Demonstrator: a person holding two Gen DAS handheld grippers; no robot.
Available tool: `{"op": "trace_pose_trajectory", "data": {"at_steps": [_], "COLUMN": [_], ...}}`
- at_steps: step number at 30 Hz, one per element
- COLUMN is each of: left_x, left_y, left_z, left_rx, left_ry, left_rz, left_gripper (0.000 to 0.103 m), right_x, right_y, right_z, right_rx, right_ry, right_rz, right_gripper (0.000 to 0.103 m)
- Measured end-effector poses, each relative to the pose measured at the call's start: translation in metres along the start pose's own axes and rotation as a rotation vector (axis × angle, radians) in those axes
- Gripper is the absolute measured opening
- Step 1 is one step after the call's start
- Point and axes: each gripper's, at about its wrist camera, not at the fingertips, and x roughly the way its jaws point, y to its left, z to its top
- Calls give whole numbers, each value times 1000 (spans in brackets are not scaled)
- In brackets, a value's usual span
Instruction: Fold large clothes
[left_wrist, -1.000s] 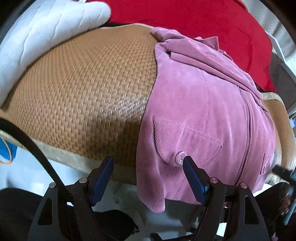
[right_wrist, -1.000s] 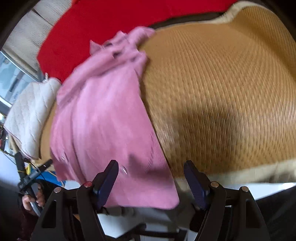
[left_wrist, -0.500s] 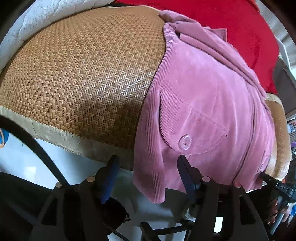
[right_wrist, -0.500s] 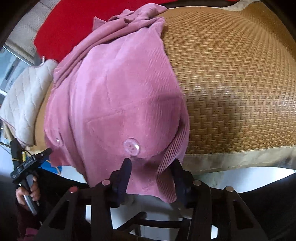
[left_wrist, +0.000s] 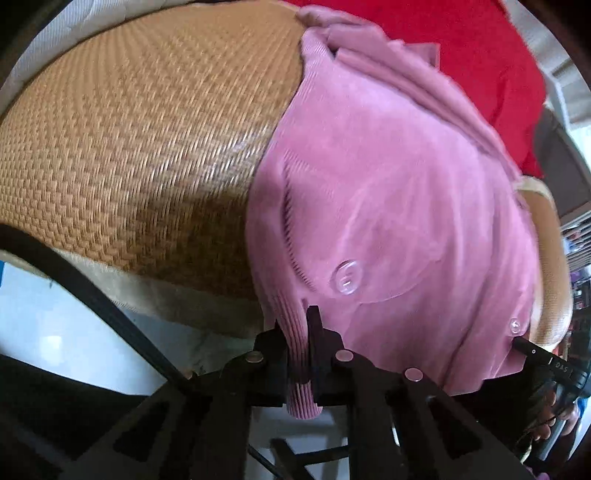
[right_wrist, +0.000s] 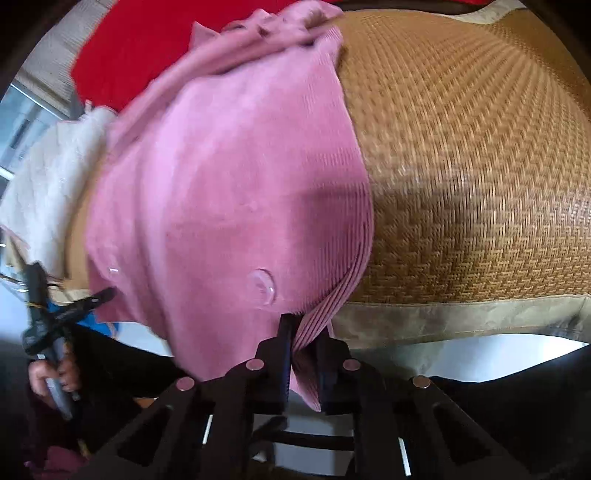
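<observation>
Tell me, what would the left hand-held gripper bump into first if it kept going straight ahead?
The left hand-held gripper is already shut on the ribbed hem of the pink corduroy jacket. Straight ahead it would probably push into more of that jacket, then the woven brown rattan mat underneath.

Left claw (left_wrist: 298, 332): matte black, two flat narrow fingers (left_wrist: 314, 325) on angular black linkage arms with triangular cut-outs. Round silver rivets (left_wrist: 344, 355) at the pivots, four across. Black cable (left_wrist: 92, 291) slanting across the lower left.

Right claw (right_wrist: 303, 334): same black build, ribbed inner face on the left finger (right_wrist: 285, 332), four silver rivets (right_wrist: 351, 364) in a row, thin white strips low on the frame.

Seen from the other side, each a slim black tool with a pointed tip, small white lettering on one (left_wrist: 554, 365). Dark clothing (right_wrist: 122, 365) behind, a maroon patch at the bottom left.
</observation>
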Motion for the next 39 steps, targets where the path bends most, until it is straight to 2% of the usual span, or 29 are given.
{"op": "trace_pose_trajectory", "data": {"at_steps": [2, 4, 5, 6, 7, 8, 9, 11, 12, 13, 14, 17, 21, 25, 28, 30, 32, 34, 36, 39], "left_x": [-1, 4, 7, 12, 21, 23, 28, 34, 33, 32, 30, 21, 1, -31, -54, -58, -60, -62, -68, -66], "left_y": [-5, -12, -15, -17, -25, -26, -31, -36, -37, -36, -32, -30, -40, -49, -60, -66, -46, -56, -63, -64], "left_z": [-1, -3, -3, -5, 5, 3, 2, -1, -2, -2, -1, 9, 16, 39, 62, 88, 121, 134, 137, 136], "left_rx": [10, 20, 19, 7, -5, -23, -28, -33, -33, -28, -21, -6, 11, 6, 22, 36, 46, 63, 84, 88], "left_ry": [-10, 0, 8, 30, 40, 31, 23, 22, 18, 18, 19, -1, -43, -114, -167, -187, -197, -210, -215, -203], "left_rz": [-21, -35, -32, -27, -27, -26, -21, -29, -36, -35, -38, -73, -138, -234, -291, -329, -329, -344, -346, -356], "left_gripper": [8, 9, 17, 39, 50, 58, 58, 53, 28, 13, 2, 4, 4, 4, 4, 4, 4, 4, 4, 4], "right_x": [-13, -11, -9, -6, 0, 1, 8, 13, 16, 16, 20, 21, 4, -22, -38, -47, -57, -68, -70, -58], "right_y": [5, 5, 3, -3, -6, -13, -17, -18, -16, -14, -5, 18, 40, 61, 72, 66, 66, 61, 56, 35], "right_z": [2, 4, 3, 4, 4, 4, 3, 4, 10, 10, 12, 14, 23, 49, 77, 92, 114, 127, 140, 138], "right_rx": [-9, 6, 14, 29, 59, 76, 89, 89, 87, 78, 52, -5, -52, -96, -124, -119, -114, -94, -84, -27], "right_ry": [-34, -38, -32, -22, -7, 4, 15, 27, 27, 14, 2, -12, -74, -145, -218, -256, -296, -326, -313, -182], "right_rz": [79, 94, 96, 105, 115, 110, 96, 83, 83, 93, 97, 93, 132, 167, 173, 184, 190, 183, 176, 184], "right_gripper": [12, 12, 14, 16, 16, 18, 19, 23, 23, 23, 23, 15, 13, 9, 8, 7, 7, 7, 7, 8]}}
